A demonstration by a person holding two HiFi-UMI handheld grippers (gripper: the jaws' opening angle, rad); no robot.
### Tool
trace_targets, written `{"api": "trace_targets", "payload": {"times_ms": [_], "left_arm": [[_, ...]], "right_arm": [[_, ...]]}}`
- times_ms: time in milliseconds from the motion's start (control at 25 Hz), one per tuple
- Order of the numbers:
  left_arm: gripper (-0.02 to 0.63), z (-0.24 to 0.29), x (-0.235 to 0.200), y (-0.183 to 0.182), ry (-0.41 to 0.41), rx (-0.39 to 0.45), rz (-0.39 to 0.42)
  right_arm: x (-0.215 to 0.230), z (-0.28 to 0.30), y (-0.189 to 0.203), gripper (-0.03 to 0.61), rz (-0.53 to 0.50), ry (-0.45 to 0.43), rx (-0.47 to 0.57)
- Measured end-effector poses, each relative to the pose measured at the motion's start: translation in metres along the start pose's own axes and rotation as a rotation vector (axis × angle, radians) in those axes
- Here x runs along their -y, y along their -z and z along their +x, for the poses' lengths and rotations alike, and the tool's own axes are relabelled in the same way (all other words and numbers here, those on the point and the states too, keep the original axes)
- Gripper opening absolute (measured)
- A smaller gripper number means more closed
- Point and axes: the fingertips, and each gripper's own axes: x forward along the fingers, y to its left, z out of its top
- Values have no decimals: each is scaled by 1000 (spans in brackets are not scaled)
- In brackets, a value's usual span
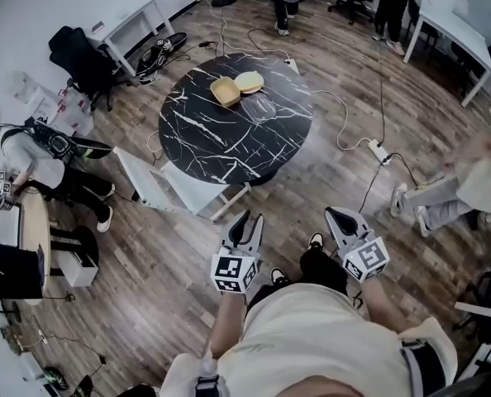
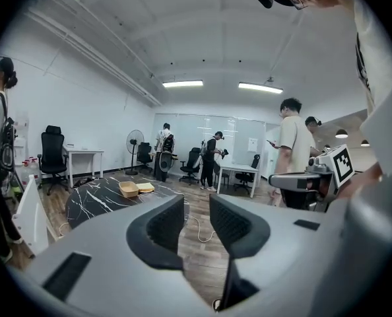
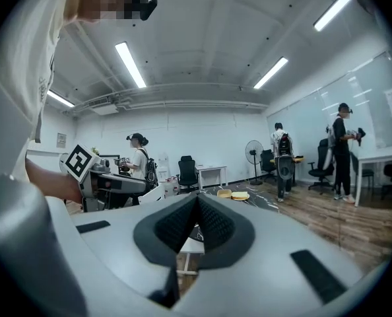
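Observation:
I hold both grippers at waist height over a wooden floor, and neither one touches anything. My left gripper [image 1: 248, 222] [image 2: 196, 211] is open, with an empty gap between its black ridged pads. My right gripper [image 1: 338, 214] [image 3: 197, 201] is shut, its pads meeting at the tips with nothing between them. Ahead stands a round black marble table [image 1: 221, 143] [image 2: 94, 200]. On its far side lies an open yellow clamshell box [image 1: 236, 87] [image 2: 136, 189] [image 3: 233, 194]. The right gripper's marker cube [image 2: 342, 162] shows in the left gripper view.
A white chair [image 1: 179, 187] leans at the table's near left edge. A power strip and cable [image 1: 378, 150] lie on the floor to the right. People stand or sit at the left [image 1: 39, 164], right [image 1: 464, 180] and back. A black office chair [image 1: 80, 60] and white desks line the walls.

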Motion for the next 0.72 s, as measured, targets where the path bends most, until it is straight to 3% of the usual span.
{"api": "trace_targets", "payload": {"times_ms": [400,720], "left_arm": [[120,97,5,-50,2,-17,27],[120,170,14,-58,-25,-20,40]], "right_arm": [[106,30,-22,6,27,4,55],[172,36,-12,6,35,-15,65]]}}
